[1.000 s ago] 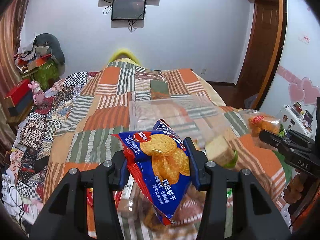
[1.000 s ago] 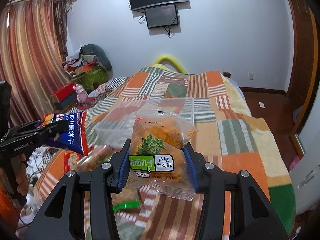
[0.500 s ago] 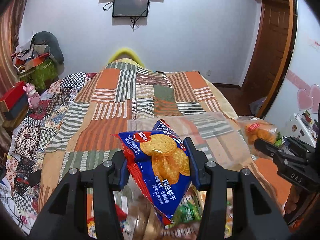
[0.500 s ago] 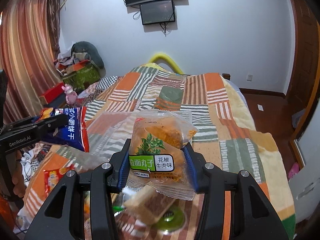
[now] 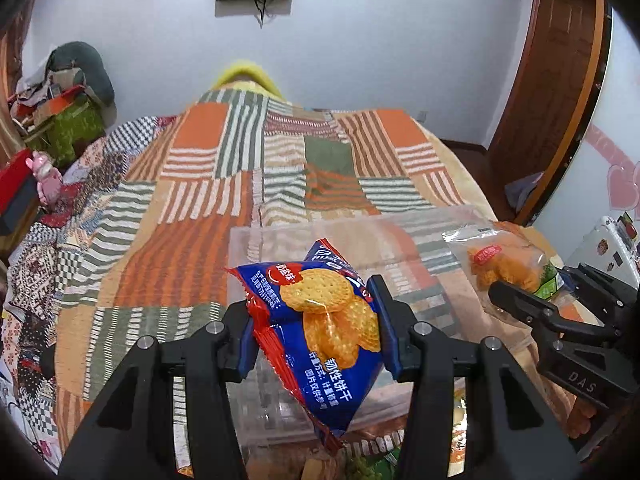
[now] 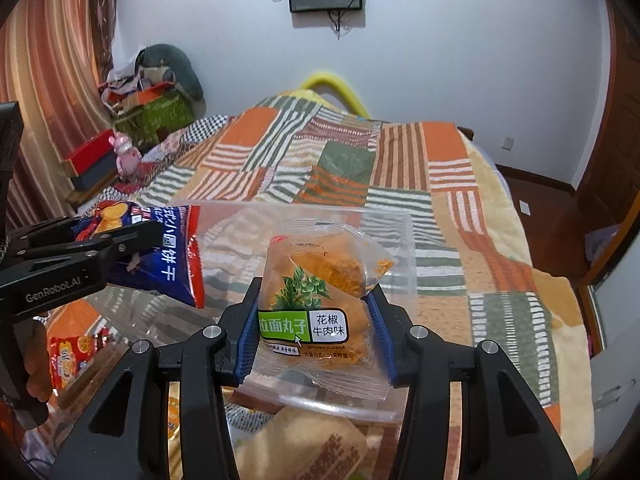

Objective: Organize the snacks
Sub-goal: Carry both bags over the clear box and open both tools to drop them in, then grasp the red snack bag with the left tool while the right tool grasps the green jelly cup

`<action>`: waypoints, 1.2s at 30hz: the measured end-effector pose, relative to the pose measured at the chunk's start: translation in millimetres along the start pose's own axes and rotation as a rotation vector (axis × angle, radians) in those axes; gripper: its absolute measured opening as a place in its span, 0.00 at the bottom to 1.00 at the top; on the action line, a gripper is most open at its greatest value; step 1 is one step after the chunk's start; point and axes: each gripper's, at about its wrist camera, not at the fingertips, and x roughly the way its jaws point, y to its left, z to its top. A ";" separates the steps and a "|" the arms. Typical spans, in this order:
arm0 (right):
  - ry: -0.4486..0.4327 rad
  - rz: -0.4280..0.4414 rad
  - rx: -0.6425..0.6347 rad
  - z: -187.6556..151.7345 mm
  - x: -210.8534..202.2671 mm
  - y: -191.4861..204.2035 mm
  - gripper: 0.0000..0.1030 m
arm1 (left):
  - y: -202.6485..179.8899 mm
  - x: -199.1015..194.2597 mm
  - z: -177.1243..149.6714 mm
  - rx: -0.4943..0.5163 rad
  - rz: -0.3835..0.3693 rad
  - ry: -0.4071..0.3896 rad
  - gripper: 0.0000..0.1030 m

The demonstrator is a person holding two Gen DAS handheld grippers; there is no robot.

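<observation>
Both black two-finger grippers with blue pads are clamped on snack packets above a bed covered by an orange, green and white striped patchwork quilt point(image 5: 208, 208). On the quilt sits a clear rectangular plastic container point(image 6: 404, 240), and both packets hang over it. Held by the left gripper point(image 5: 316, 334), a blue foil packet of round biscuits with a red edge point(image 5: 320, 320) is pinched at its sides, tilted, above the container's left part. Squeezed between the pads of the right gripper point(image 6: 316, 332), a clear packet of orange noodle balls with a green and white label point(image 6: 320, 296) stands upright over the container's near wall. In front of the container lie more snacks on the quilt: a tan wrapped cake point(image 6: 304, 444) just below the right gripper, and a small orange and red packet point(image 6: 74, 354) to its left.
</observation>
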 end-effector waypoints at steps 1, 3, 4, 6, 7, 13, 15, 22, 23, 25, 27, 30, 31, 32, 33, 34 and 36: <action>0.011 0.005 0.002 1.2 2.9 -2.6 0.44 | 0.4 4.0 -0.5 0.000 -0.006 0.010 0.48; 0.024 0.007 0.002 0.0 5.5 -3.6 0.44 | 0.1 8.5 -1.8 -0.001 -0.012 0.021 0.47; 0.033 0.008 0.001 0.0 7.2 -2.9 0.45 | 0.2 9.6 -2.4 -0.001 -0.006 0.021 0.47; 0.040 0.009 0.005 0.1 7.2 -4.3 0.47 | 0.5 9.1 -3.3 0.003 -0.002 0.015 0.48; 0.040 0.013 0.004 -0.2 5.7 -4.3 0.47 | 0.6 8.6 -3.3 0.006 0.000 0.015 0.48; 0.018 0.016 -0.008 2.7 -11.1 -4.4 0.49 | 5.4 -12.1 -1.9 0.009 0.000 -0.006 0.53; 0.007 0.018 -0.007 2.7 -19.4 -5.1 0.50 | 8.5 -25.5 -2.2 0.013 0.010 -0.030 0.58; -0.028 0.013 -0.003 -3.1 -52.8 -6.5 0.50 | 24.8 -70.8 -15.4 0.036 0.030 -0.064 0.62; -0.032 0.011 -0.001 -5.1 -57.7 -6.3 0.50 | 28.4 -75.5 -18.3 0.035 0.033 -0.063 0.63; -0.038 0.011 0.003 -9.4 -66.1 -7.3 0.50 | 36.4 -85.2 -26.7 0.034 0.047 -0.059 0.63; -0.040 0.008 0.003 -14.6 -73.4 -7.0 0.50 | 44.7 -93.7 -36.4 0.038 0.071 -0.053 0.63; -0.036 -0.003 -0.003 -22.6 -80.5 -6.5 0.50 | 59.8 -105.9 -52.6 0.043 0.099 -0.044 0.63; -0.035 -0.008 -0.007 -25.7 -82.4 -6.4 0.50 | 67.1 -110.6 -60.1 0.037 0.107 -0.042 0.64; -0.033 -0.014 -0.011 -29.5 -84.5 -6.5 0.51 | 73.2 -114.0 -65.5 0.031 0.110 -0.040 0.65; -0.029 -0.021 -0.015 -33.9 -86.1 -6.0 0.51 | 78.8 -116.2 -70.9 0.022 0.112 -0.036 0.67; -0.024 -0.026 -0.017 -37.7 -87.5 -6.2 0.52 | 85.6 -117.8 -77.7 0.008 0.120 -0.027 0.68; -0.015 -0.034 -0.015 -44.2 -87.7 -7.7 0.54 | 95.3 -119.5 -88.2 -0.005 0.141 -0.011 0.69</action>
